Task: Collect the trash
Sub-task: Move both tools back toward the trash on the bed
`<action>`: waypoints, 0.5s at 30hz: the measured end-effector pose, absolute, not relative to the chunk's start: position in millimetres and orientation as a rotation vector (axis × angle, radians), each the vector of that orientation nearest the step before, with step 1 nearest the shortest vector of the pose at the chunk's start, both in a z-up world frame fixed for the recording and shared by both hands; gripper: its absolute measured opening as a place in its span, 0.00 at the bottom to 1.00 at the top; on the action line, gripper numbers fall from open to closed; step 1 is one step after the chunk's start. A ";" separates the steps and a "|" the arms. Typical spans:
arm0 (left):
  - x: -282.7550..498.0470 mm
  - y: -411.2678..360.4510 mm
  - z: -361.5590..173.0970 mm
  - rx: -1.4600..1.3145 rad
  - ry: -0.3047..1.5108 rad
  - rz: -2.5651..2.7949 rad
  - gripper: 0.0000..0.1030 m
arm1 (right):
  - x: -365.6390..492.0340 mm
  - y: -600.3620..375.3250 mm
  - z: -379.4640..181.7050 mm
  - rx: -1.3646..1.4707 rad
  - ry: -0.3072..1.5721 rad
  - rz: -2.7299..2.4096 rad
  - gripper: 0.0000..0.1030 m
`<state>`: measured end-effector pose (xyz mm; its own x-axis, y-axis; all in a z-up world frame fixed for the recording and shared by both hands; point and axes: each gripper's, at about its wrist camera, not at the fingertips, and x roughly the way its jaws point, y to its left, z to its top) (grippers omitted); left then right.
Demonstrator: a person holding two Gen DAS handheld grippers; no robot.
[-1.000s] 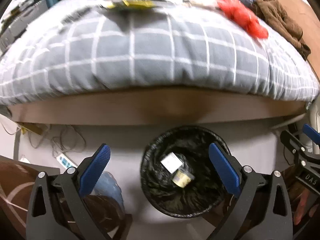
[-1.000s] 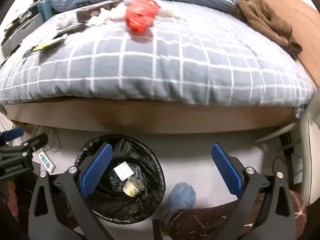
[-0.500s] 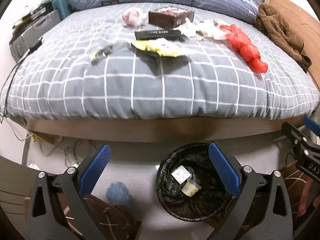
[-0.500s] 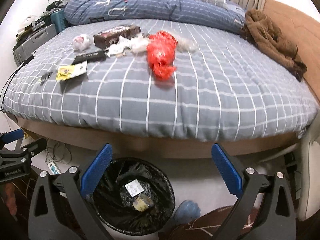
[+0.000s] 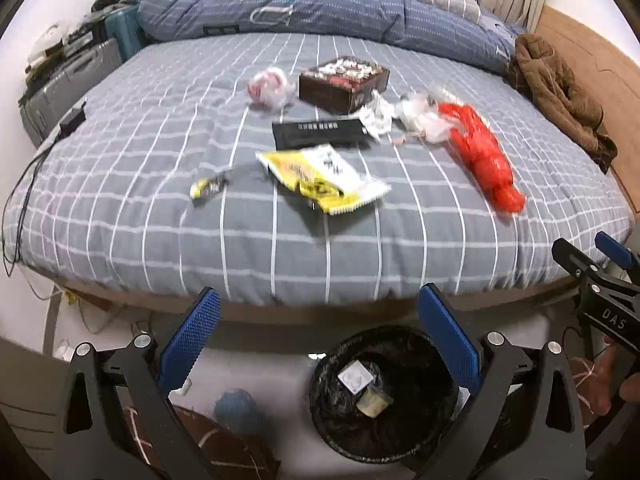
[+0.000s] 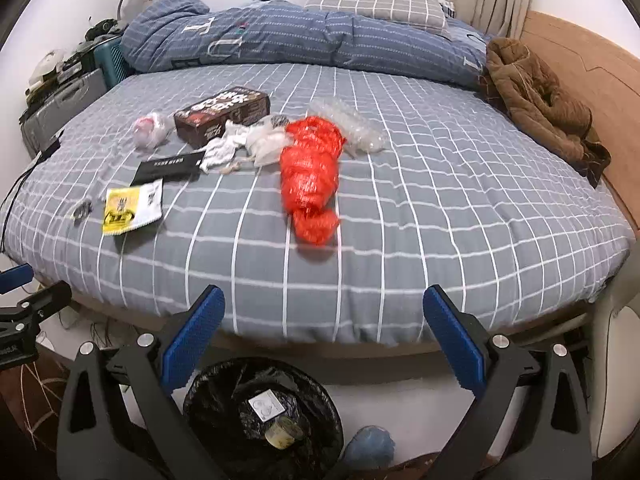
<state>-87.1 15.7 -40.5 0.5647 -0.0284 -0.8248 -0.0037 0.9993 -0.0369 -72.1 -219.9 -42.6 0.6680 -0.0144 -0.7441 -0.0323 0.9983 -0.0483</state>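
Trash lies on the grey checked bed (image 5: 120, 200): a yellow snack wrapper (image 5: 324, 178), a black flat packet (image 5: 320, 133), a brown box (image 5: 344, 84), a red plastic bag (image 5: 482, 156), white crumpled plastic (image 5: 416, 114), a pink-white wad (image 5: 268, 88) and a small dark wrapper (image 5: 210, 187). The red bag (image 6: 310, 172) and yellow wrapper (image 6: 132, 208) also show in the right wrist view. A black-lined bin (image 5: 384, 396) on the floor holds a white packet and a small cup. My left gripper (image 5: 320, 340) and right gripper (image 6: 324, 344) are open and empty, above the floor before the bed.
A blue duvet (image 6: 280, 40) and a brown jacket (image 6: 540, 96) lie at the bed's far side. Suitcases and clutter (image 5: 68, 80) stand left of the bed. A blue ball-like object (image 5: 236, 408) and cables lie on the floor by the bin (image 6: 264, 416).
Both grippers have risen and tilted up from over the bin, so the bed top and its trash now fill the view. Both stay open and empty.
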 end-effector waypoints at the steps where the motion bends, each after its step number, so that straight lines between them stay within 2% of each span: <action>1: -82.8 15.9 -38.6 -0.034 0.970 -0.014 0.94 | -68.1 -220.8 -41.3 -0.058 0.839 0.008 0.93; 15: -15.4 18.6 -34.3 -0.034 0.953 0.002 0.94 | 3.0 -233.0 -29.5 -0.022 0.813 -0.010 0.93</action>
